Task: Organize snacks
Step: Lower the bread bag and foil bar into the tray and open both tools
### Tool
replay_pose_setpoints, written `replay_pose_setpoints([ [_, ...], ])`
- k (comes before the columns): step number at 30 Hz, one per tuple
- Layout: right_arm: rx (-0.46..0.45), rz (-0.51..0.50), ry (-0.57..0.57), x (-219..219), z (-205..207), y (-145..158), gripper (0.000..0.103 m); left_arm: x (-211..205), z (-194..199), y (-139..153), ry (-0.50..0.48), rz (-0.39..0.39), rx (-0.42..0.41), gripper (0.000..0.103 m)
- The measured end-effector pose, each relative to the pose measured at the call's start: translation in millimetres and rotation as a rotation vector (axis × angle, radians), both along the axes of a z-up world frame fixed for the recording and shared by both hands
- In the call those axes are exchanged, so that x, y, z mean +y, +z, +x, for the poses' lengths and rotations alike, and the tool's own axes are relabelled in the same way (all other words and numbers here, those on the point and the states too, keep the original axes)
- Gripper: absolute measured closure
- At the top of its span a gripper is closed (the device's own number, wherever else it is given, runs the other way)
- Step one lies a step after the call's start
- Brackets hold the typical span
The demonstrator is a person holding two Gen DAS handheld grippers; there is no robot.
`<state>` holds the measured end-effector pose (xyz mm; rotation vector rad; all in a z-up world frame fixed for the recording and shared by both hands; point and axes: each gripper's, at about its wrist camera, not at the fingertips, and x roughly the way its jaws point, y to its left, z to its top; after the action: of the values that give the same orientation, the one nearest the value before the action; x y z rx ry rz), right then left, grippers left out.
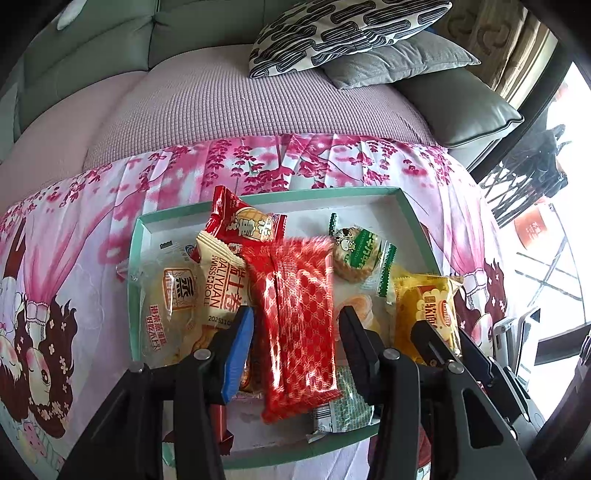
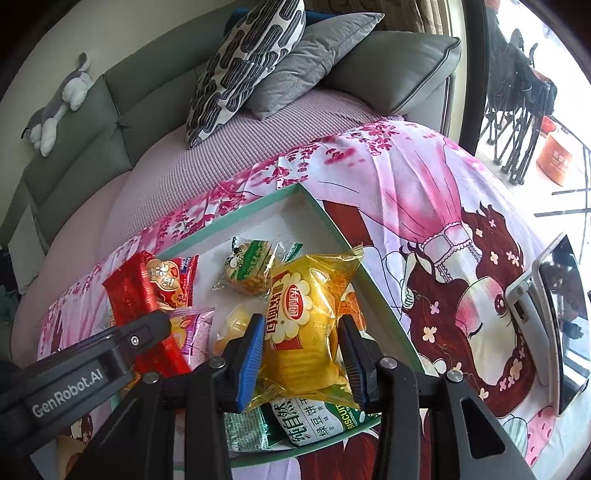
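Observation:
A shallow white tray with a mint-green rim [image 1: 410,214] lies on a pink printed cloth and holds several wrapped snacks. My left gripper [image 1: 295,328] is shut on a long red patterned snack pack [image 1: 295,314], held over the tray. My right gripper [image 2: 301,339] is shut on a yellow bread pack [image 2: 306,317] above the tray's right side [image 2: 332,229]; that pack also shows in the left wrist view [image 1: 428,306]. A round green-wrapped biscuit [image 1: 356,254] lies in the tray behind them. A red pack [image 1: 243,221] and a cream Swiss roll pack [image 1: 218,280] lie at the left.
The cloth covers a pink-mauve sofa seat [image 1: 258,110] with a patterned cushion [image 1: 332,33] and a grey cushion [image 1: 399,59] at the back. A tablet on a stand [image 2: 554,317] sits at the right. A green biscuit pack [image 2: 314,421] lies at the tray's near edge.

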<state>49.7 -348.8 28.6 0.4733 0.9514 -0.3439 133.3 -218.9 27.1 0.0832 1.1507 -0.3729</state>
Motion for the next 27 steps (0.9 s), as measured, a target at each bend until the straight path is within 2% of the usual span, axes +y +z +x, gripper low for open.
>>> replay_pose_setpoints([
  [3, 0.003, 0.0, 0.005, 0.6, 0.1, -0.2, 0.047, 1.5, -3.5, 4.8, -0.008, -0.006, -0.008, 0.048],
  [5, 0.002, -0.001, 0.004, 0.6, -0.4, 0.2, 0.045, 2.6, -6.7, 8.6, -0.009, -0.009, -0.017, 0.048],
  [8, 0.001, 0.002, 0.002, -0.2, -1.1, -0.1, 0.035, 8.0, -11.4, 14.8, 0.001, -0.01, -0.035, 0.046],
  [11, 0.002, 0.005, 0.003, -1.0, -1.3, -1.3, 0.027, 17.8, -16.0, 19.9, 0.027, 0.019, -0.073, 0.031],
  [12, 0.001, 0.004, 0.005, -0.9, -1.3, -1.5, 0.022, 21.5, -16.8, 20.9, 0.038, 0.027, -0.084, 0.029],
  [19, -0.011, -0.007, 0.018, 2.2, -0.4, -0.5, 0.009, 58.7, -19.9, 17.5, 0.144, 0.119, -0.151, 0.023],
  [21, -0.012, -0.008, 0.027, 4.5, 0.2, -0.1, 0.0, 69.9, -19.9, 14.6, 0.176, 0.136, -0.16, 0.023],
  [23, -0.019, -0.015, 0.034, 7.0, 0.2, 1.7, 0.0, 81.6, -19.4, 10.0, 0.205, 0.145, -0.164, 0.022],
  [26, -0.029, -0.027, 0.052, 13.6, 0.9, 5.6, 0.0, 99.0, -18.4, -0.8, 0.255, 0.17, -0.168, 0.009],
  [27, -0.032, -0.032, 0.062, 16.3, 1.1, 6.7, 0.0, 106.4, -18.5, -5.1, 0.276, 0.182, -0.173, 0.008],
])
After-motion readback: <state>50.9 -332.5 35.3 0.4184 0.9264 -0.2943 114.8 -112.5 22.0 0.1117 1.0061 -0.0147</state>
